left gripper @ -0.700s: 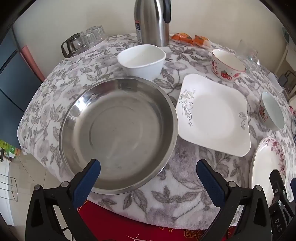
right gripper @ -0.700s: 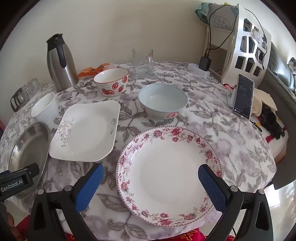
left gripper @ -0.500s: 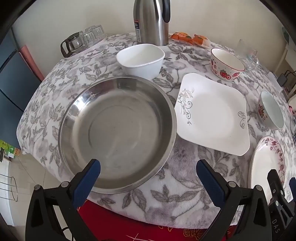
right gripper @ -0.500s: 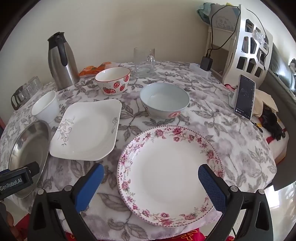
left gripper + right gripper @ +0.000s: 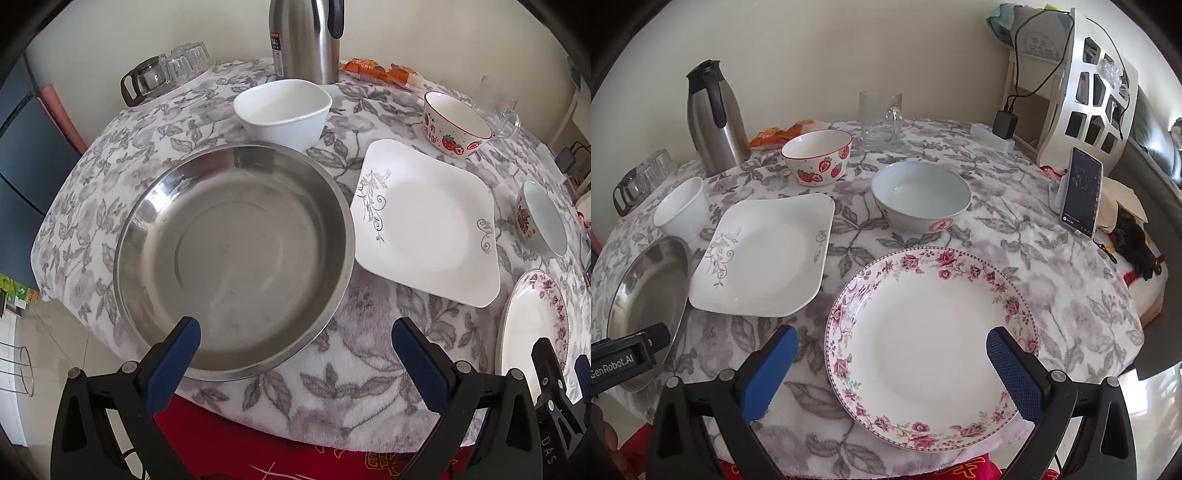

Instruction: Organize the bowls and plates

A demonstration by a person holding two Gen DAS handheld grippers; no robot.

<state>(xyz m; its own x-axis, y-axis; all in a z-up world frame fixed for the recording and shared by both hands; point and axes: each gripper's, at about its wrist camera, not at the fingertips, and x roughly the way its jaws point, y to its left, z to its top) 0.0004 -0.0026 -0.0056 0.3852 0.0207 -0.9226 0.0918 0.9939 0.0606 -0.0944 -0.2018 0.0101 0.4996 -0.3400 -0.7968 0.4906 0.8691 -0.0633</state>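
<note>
Hovering: left gripper [image 5: 295,347] fingers spread wide above steel basin [image 5: 232,258]; right gripper [image 5: 888,354] fingers likewise spread over floral plate [image 5: 931,328], probably readying first pick; nothing stacked yet.

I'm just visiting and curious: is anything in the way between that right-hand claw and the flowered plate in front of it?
Nothing visible is. The right gripper hangs open right over the near part of the flowered plate, which lies bare on the tablecloth. The pale blue bowl and the square white plate sit beyond it, apart from it.
</note>
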